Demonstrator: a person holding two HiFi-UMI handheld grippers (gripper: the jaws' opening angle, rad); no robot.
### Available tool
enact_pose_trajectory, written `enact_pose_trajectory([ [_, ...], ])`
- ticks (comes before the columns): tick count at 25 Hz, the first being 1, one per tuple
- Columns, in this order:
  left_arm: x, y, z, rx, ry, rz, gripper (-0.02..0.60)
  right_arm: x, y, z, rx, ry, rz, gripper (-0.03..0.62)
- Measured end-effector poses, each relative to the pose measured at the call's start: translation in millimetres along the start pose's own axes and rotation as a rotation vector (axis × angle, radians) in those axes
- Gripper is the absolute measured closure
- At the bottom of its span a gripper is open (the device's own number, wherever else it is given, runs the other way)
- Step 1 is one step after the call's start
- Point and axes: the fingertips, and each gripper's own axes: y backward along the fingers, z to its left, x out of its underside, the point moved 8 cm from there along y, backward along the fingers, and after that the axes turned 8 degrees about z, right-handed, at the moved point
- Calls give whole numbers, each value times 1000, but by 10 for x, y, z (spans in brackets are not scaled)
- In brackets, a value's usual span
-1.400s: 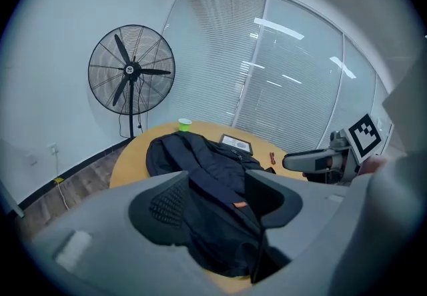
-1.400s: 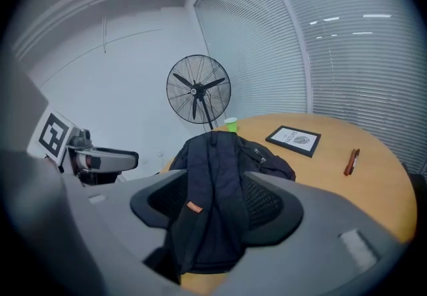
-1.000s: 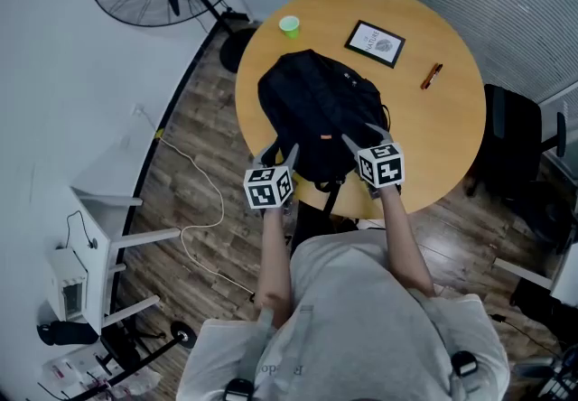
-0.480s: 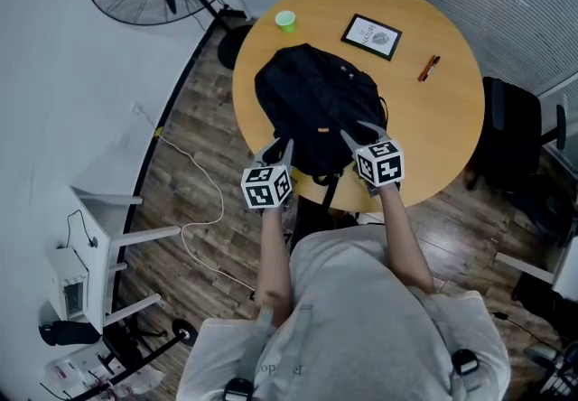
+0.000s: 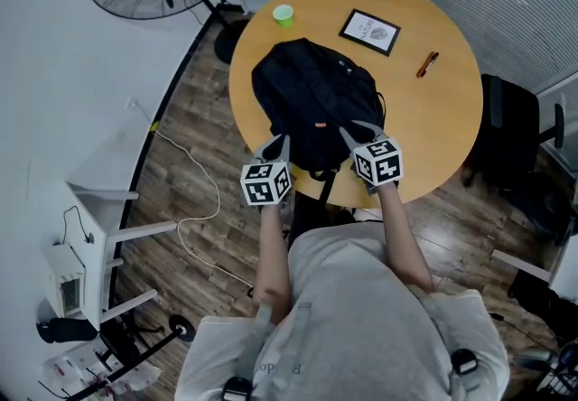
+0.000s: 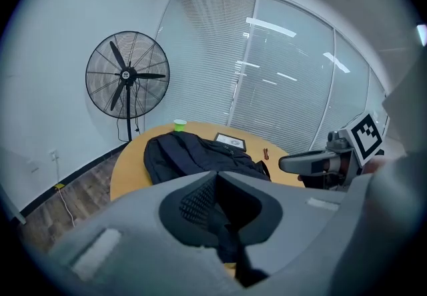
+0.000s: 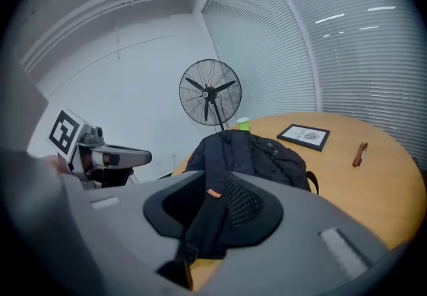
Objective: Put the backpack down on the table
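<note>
Wood-plank floor (image 5: pixel 203 173) surrounds the round bench (image 5: pixel 442 119), where the backpack (image 5: pixel 312 97) already lies flat, spread from centre toward 9 o'clock, with its straps trailing off the rim near 6. Both grippers sit at that rim. The left gripper (image 5: pixel 276 147) has its fingers (image 6: pixel 196 201) closed right down on a black strap (image 6: pixel 223 238). The right gripper (image 5: pixel 361 131) has just been closing and now stands part-way, seemingly nipping the thicker orange-tagged strap (image 7: pixel 208 215). Securing both straps looks like the step in hand. The right hold should firm up before any pull, and both hands should then move evenly, clear of the cup (image 5: pixel 284 14) at 11 o'clock. Only the gripper views show the straps between the fingers; only the head view shows the whole pack resting on the bench.
</note>
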Motion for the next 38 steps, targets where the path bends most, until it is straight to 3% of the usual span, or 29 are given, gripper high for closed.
enact_pose_trajectory([
  [10,19,-51,-46,21,-3,7,583,40,22,-31,17,-12,-5,593],
  [38,100,-46,1,-3,7,37,581,69,-18,-18,7,-4,8,595],
])
